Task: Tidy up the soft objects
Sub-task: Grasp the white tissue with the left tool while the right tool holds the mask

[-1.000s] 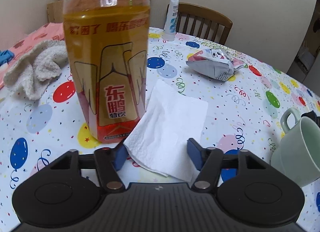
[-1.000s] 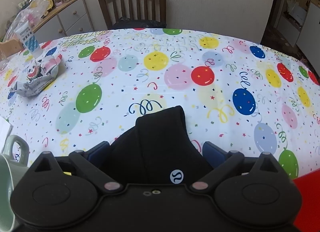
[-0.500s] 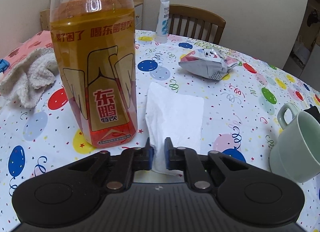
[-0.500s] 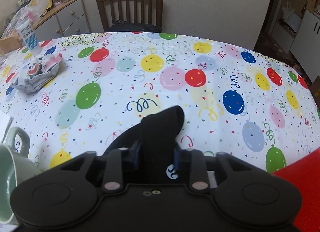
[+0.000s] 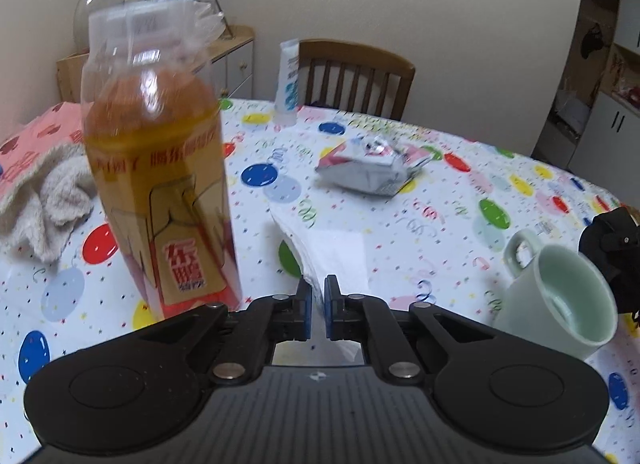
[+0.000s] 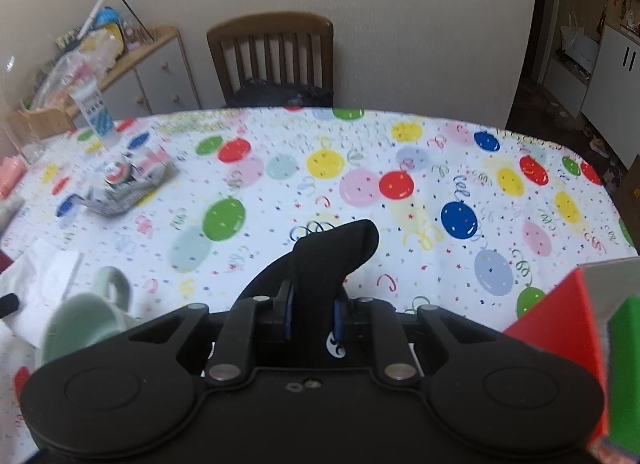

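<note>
My left gripper (image 5: 316, 294) is shut on the near edge of a white paper napkin (image 5: 334, 248), which rises off the balloon-print tablecloth (image 5: 440, 200) towards the pads. A cream fluffy towel (image 5: 44, 200) lies crumpled at the far left. The jaws of my right gripper (image 6: 313, 306) are closing on a folded black cloth (image 6: 336, 248) with a small white logo. The cloth is pinched between the blue pads and sticks up and forward from them. The same napkin (image 6: 40, 280) shows at the left edge of the right wrist view.
A tall bottle of orange drink (image 5: 160, 192) stands just left of the napkin. A pale green mug (image 5: 560, 296) sits to its right. A crumpled snack packet (image 5: 372, 164) and an upright tube (image 5: 290, 84) are farther back, before a wooden chair (image 6: 272, 56). A red and green box (image 6: 568, 316) is at the right.
Both grippers have gone from wide open to shut, the left on the napkin's edge and the right on the black cloth. The right gripper has lifted with the cloth, and the napkin's near end has risen.
</note>
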`<state>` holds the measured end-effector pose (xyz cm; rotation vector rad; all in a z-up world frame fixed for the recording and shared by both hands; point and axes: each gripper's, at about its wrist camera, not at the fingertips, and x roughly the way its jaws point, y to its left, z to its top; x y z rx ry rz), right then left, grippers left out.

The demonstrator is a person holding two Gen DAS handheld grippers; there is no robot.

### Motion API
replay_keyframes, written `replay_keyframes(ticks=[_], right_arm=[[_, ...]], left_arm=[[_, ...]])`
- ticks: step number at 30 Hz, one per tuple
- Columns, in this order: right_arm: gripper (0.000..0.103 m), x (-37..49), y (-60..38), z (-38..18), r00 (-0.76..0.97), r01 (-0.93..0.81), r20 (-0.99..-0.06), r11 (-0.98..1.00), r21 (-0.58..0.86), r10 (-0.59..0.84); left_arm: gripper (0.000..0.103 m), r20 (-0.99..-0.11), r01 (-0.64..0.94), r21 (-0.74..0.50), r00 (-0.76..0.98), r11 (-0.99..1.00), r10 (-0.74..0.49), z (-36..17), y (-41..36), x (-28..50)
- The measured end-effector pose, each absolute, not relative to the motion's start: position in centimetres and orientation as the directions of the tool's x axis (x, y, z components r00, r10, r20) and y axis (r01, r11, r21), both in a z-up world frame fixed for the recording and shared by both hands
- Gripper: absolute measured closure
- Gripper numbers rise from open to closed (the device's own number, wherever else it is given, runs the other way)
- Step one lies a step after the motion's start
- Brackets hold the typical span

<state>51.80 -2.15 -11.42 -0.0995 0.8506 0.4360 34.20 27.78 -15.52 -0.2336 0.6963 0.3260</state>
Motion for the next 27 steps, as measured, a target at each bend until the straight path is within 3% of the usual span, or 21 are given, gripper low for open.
replay_keyframes(ticks=[12,15,27], right_arm=[[0.086,47.2,-4.0,-6.1,0.580,-0.433,-0.692,0.882,0.185,0.430],[0.086,45.7,-4.6,-4.9,0.590,-0.444,-0.675,0.876,0.187,0.443],[0.086,40.4,-7.4,-4.1,0.531,-0.470,-0.690,0.848,0.244,0.492]], left_arm=[[0.098,-0.605,-0.333,-0.160,0.777,0.929,0.174,-11.4,27.3,32.9],[0.098,-0.590,-0.312,-0.128,0.787,0.942,0.180,-10.8,26.5,32.4],[0.098,-0.671,-0.322,-0.156,0.728,0.934,0.139,-12.9,25.7,29.6]])
